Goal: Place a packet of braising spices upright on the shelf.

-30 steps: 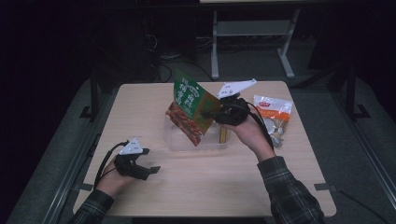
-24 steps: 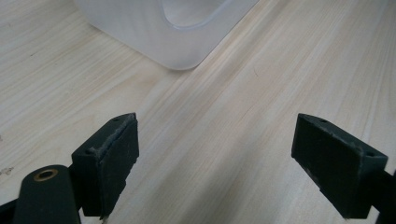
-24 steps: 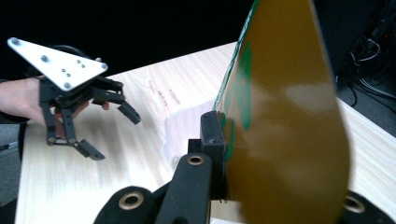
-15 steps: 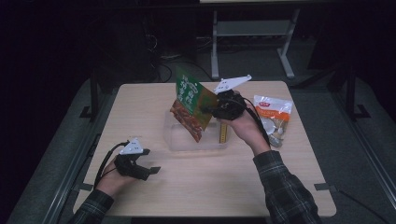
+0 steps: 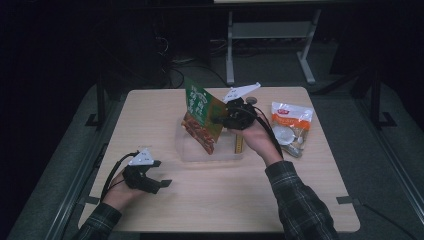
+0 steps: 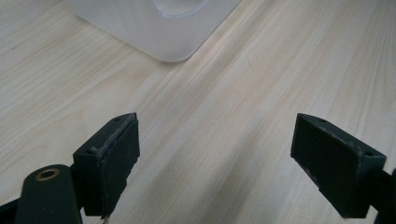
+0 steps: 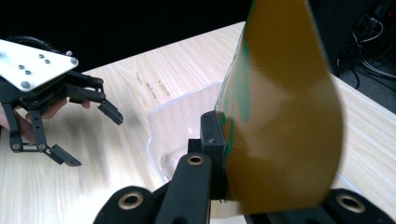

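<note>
While the left claw rests open on the pale wooden table, the right claw, clamped on the green-and-orange foil snack pouch, has carried it lower over the clear plastic tub, ready for dropping in

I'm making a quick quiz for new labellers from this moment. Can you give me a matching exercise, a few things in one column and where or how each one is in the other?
Things:
1. green and orange packet
2. left gripper
3. orange and white bag
4. clear plastic tub

States:
A. lying flat on the table, right of the tub
B. open, with nothing between its jaws
C. clamped in the right gripper, held over the tub
D. standing on the middle of the table

Pairs: 1-C, 2-B, 3-A, 4-D
</note>
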Demonstrator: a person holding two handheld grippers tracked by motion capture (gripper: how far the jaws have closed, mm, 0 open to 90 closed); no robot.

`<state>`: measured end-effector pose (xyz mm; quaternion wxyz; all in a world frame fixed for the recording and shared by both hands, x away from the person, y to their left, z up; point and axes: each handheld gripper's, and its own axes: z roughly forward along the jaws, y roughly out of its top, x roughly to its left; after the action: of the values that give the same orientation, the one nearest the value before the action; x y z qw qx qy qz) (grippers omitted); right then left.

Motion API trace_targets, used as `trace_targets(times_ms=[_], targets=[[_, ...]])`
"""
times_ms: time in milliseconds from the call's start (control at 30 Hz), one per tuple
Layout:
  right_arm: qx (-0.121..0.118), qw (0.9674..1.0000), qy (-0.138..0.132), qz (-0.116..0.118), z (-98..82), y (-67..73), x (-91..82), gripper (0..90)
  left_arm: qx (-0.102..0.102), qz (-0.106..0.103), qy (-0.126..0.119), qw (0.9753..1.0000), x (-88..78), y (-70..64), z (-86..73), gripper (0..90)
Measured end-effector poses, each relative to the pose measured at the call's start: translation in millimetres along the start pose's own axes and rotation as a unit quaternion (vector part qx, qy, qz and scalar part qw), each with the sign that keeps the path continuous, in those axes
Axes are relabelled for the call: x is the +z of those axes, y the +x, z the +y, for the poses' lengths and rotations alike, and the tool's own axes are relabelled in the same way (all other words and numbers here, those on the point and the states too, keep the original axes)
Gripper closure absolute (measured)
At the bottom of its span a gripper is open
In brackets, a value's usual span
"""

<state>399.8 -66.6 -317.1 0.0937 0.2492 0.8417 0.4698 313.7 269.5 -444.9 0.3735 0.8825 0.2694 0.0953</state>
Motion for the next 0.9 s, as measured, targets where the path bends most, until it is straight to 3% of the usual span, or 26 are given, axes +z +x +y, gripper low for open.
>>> trace_targets(times_ms=[367, 600, 867, 900], targets=[[0.005, 0.9998, 0.017, 0.000, 1.1, 1.0, 13.4, 89.7, 0.003, -0.003, 0.004, 1.0000, 1.7, -0.2, -0.6, 16.0], [0.001, 0.9995, 0.032, -0.001, 1.1, 1.8, 23.2, 89.5, -0.005, -0.006, 0.009, 0.9999, 3.0, -0.5, -0.2, 16.0], [0.003, 0.9987, 0.051, 0.000, 4.1, 3.2, 33.5, 89.3, 0.001, -0.007, 0.029, 0.9996, 6.1, -6.3, 3.9, 15.7], [-0.005, 0.9985, 0.055, -0.005, 4.1, 3.2, 35.2, 89.2, 0.005, -0.009, 0.031, 0.9995, 6.9, -7.0, 4.1, 14.7]])
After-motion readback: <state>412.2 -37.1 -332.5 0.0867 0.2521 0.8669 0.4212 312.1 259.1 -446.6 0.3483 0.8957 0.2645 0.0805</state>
